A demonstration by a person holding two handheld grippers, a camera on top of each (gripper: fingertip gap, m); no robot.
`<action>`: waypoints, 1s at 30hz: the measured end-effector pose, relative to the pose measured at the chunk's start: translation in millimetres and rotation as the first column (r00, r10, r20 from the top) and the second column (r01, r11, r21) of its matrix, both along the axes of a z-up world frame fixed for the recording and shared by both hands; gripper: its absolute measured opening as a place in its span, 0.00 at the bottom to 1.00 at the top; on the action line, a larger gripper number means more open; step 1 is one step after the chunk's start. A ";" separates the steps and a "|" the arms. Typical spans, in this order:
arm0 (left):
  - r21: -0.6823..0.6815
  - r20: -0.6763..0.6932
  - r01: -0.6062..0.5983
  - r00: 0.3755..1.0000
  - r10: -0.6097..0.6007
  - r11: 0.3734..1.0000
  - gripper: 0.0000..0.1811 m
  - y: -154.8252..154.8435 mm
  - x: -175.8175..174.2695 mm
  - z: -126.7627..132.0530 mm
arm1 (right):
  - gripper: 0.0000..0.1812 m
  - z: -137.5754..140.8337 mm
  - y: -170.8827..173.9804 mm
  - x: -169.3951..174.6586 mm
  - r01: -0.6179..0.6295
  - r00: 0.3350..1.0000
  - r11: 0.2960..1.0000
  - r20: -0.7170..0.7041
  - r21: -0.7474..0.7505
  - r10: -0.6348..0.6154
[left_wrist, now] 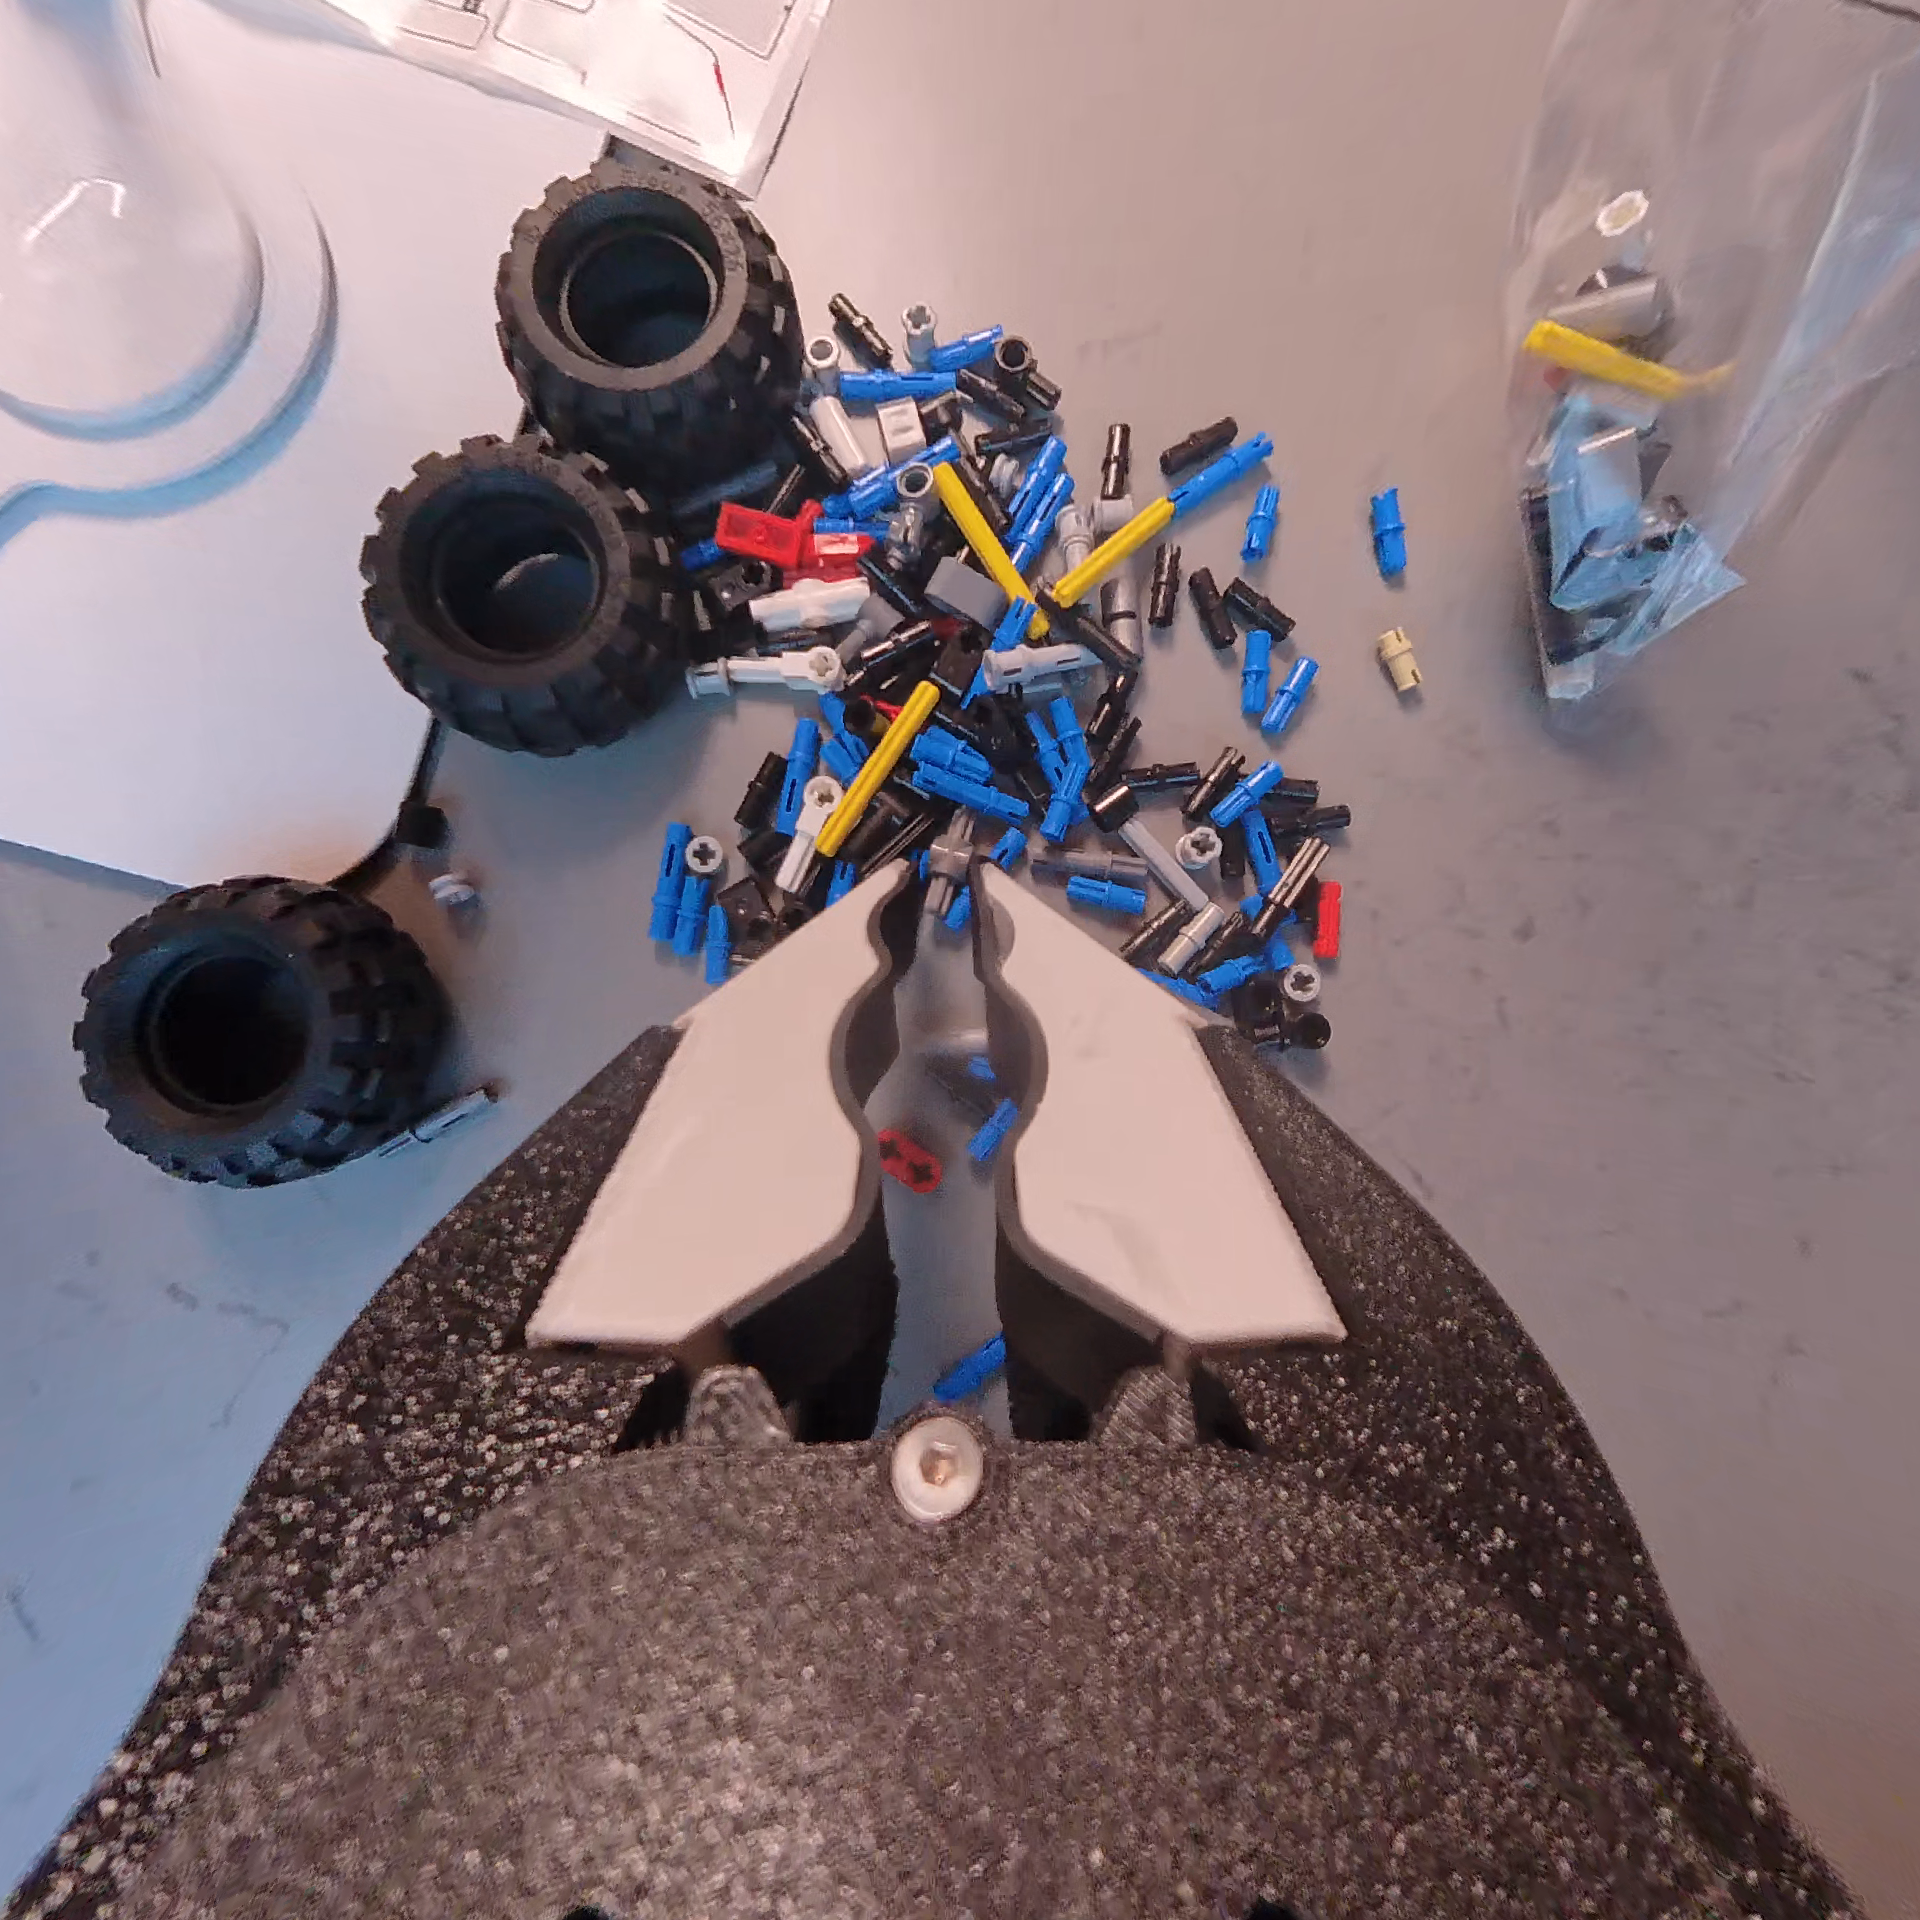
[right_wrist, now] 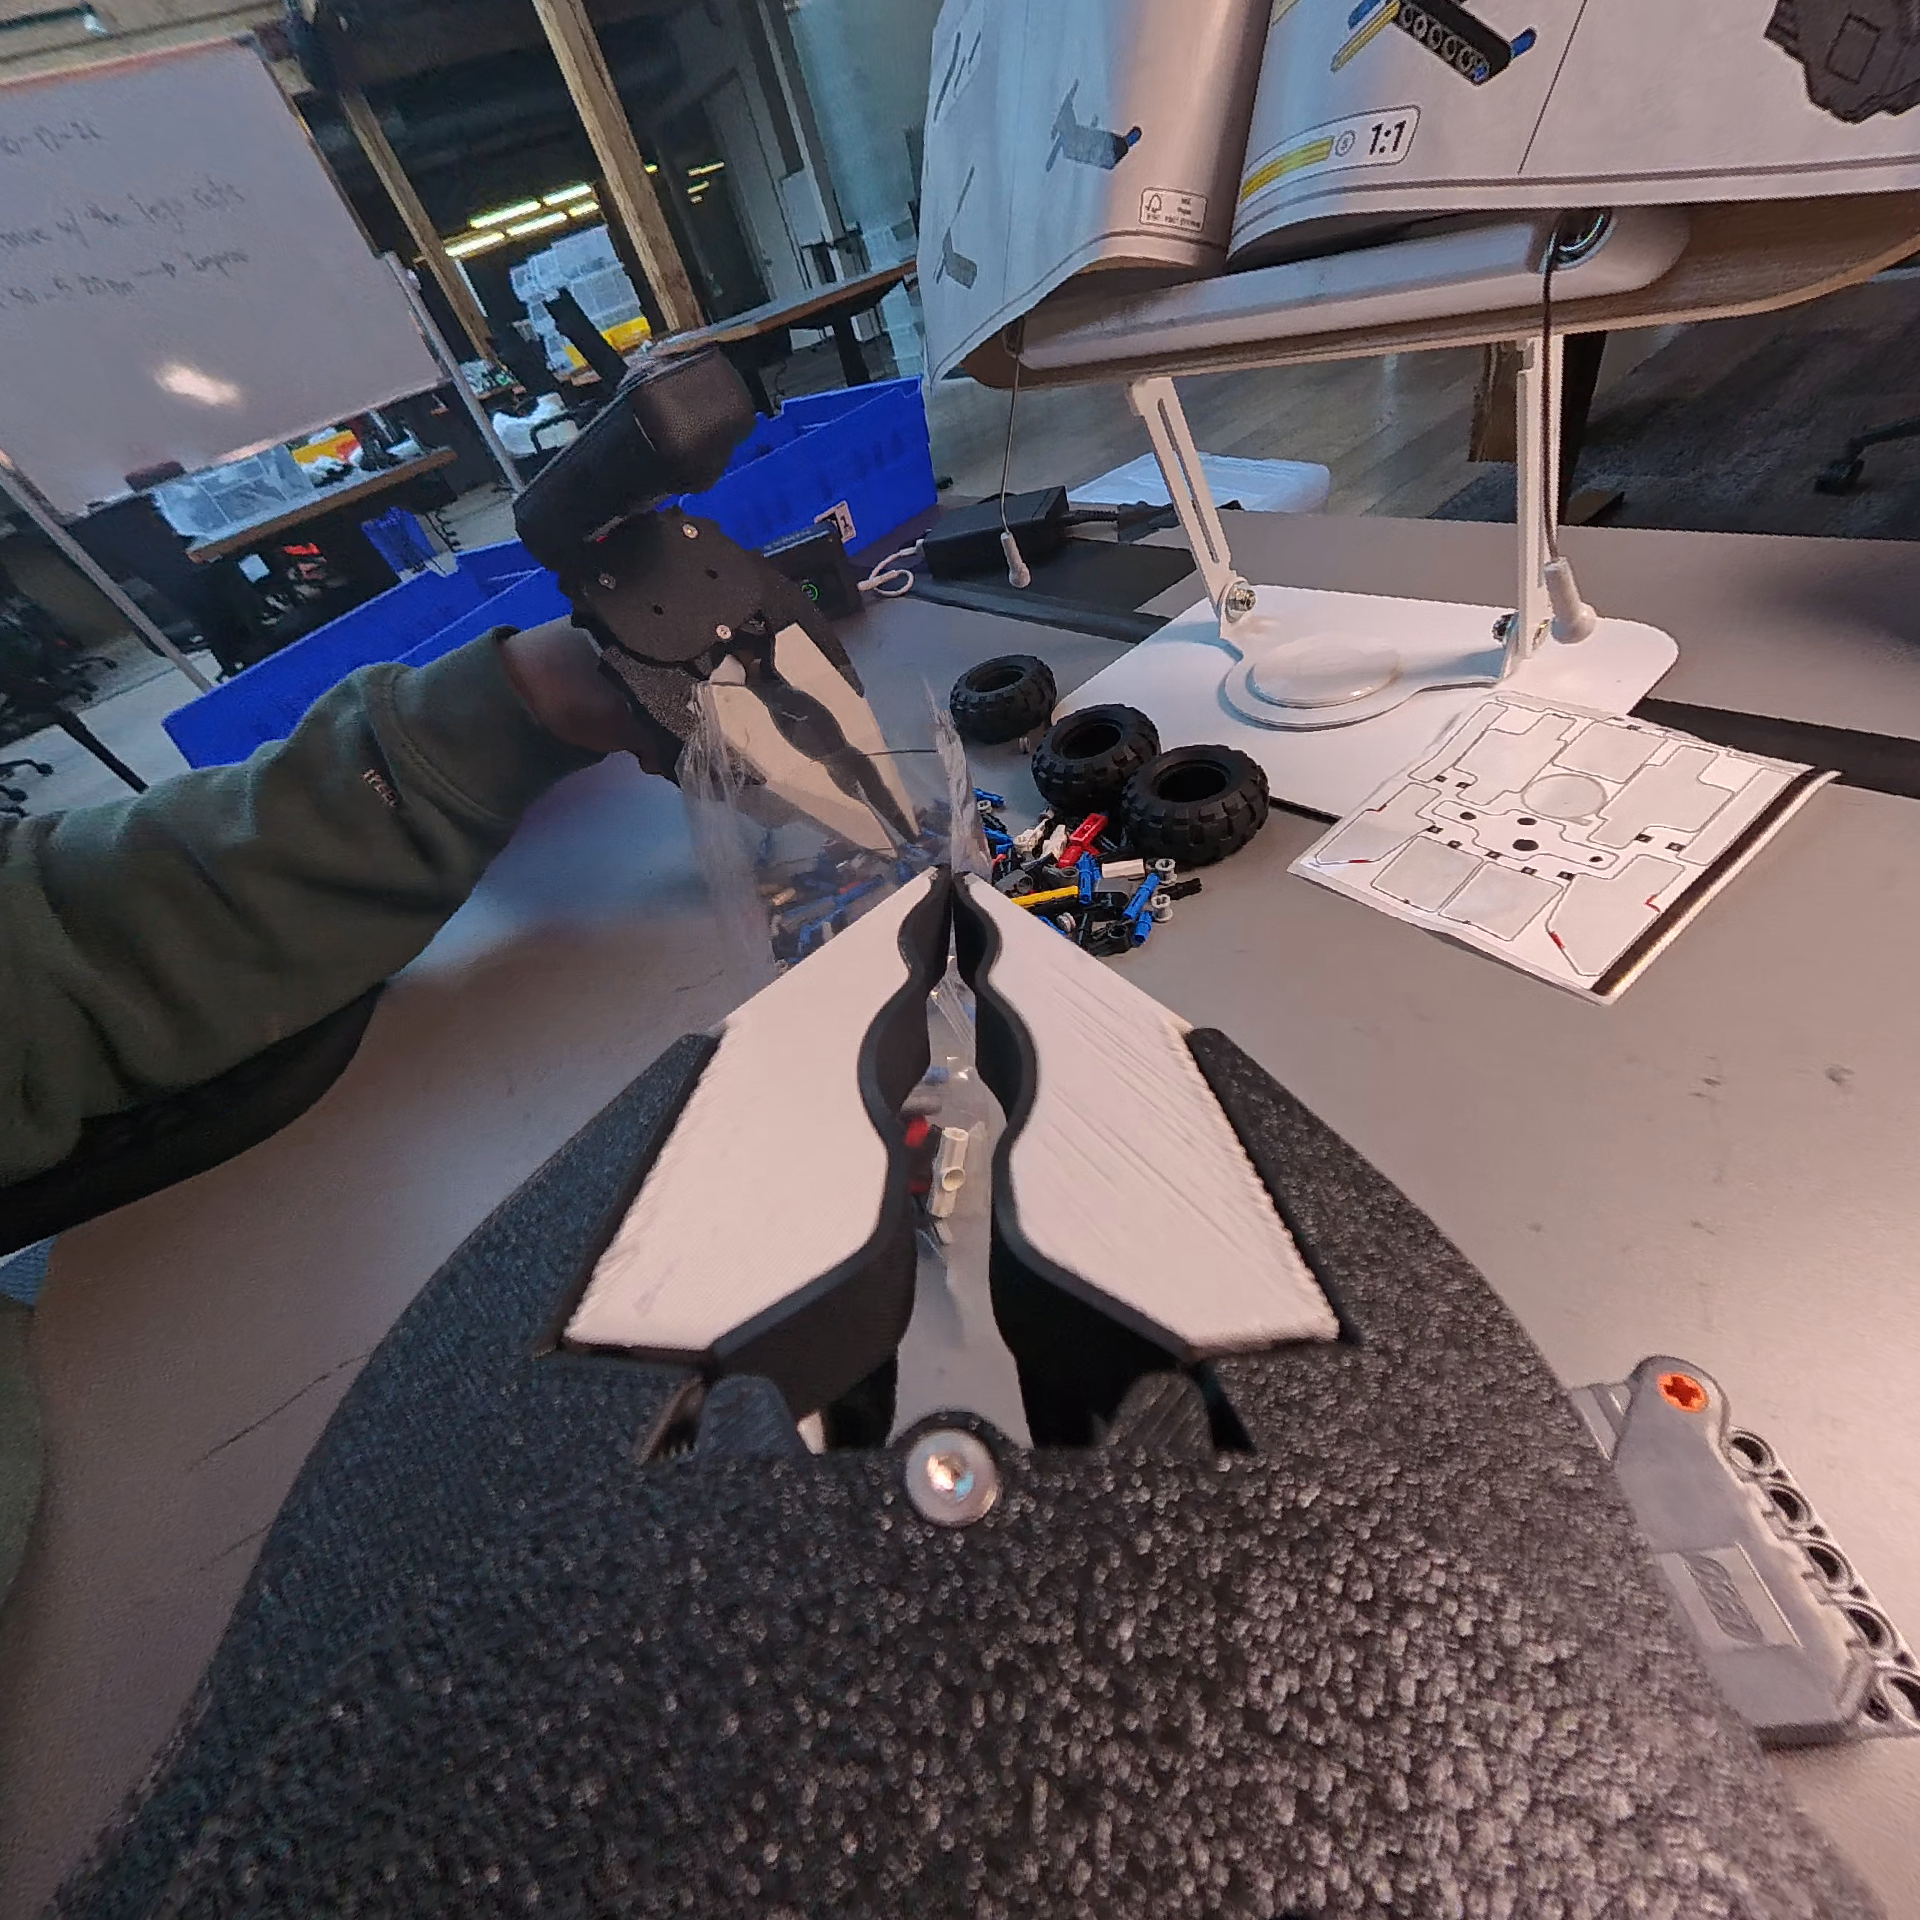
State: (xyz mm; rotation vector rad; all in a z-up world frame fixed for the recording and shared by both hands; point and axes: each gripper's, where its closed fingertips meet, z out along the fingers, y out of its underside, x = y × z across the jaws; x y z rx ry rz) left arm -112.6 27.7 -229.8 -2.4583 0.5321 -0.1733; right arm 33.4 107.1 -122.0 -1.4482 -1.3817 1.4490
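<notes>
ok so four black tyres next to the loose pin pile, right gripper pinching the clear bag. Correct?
Not four. The right wrist view shows three black tyres next to the loose pin pile. The rest stands: the right gripper is pinching the clear bag.

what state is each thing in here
left gripper: nearly shut at a grey piece, grip unclear
right gripper: shut on the clear bag
clear bag: held, pieces inside
tyres: loose on the table, unmounted
booklet: open on its stand
</notes>
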 end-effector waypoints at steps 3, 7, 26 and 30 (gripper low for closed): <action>-0.018 -0.048 0.015 0.999 -0.015 1.000 0.04 -2.5 -1.6 -4.1 | 0.00 -1.0 1.1 -0.2 0.000 1.000 1.000 0.001 -0.007 0.000; -0.045 -0.050 0.036 0.998 -0.039 0.998 0.03 -7.0 1.3 -7.9 | 0.00 -2.0 0.5 -0.5 -0.004 1.000 1.000 0.003 -0.012 0.004; 0.100 -0.016 0.093 0.996 -0.092 0.991 0.09 16.8 29.2 9.8 | 0.00 -1.8 0.3 -0.5 -0.004 1.000 1.000 0.003 -0.007 0.005; 0.084 -0.067 0.117 0.991 -0.112 0.990 0.11 26.1 33.7 0.2 | 0.00 -2.5 0.0 -0.5 -0.006 1.000 1.000 0.006 -0.007 0.006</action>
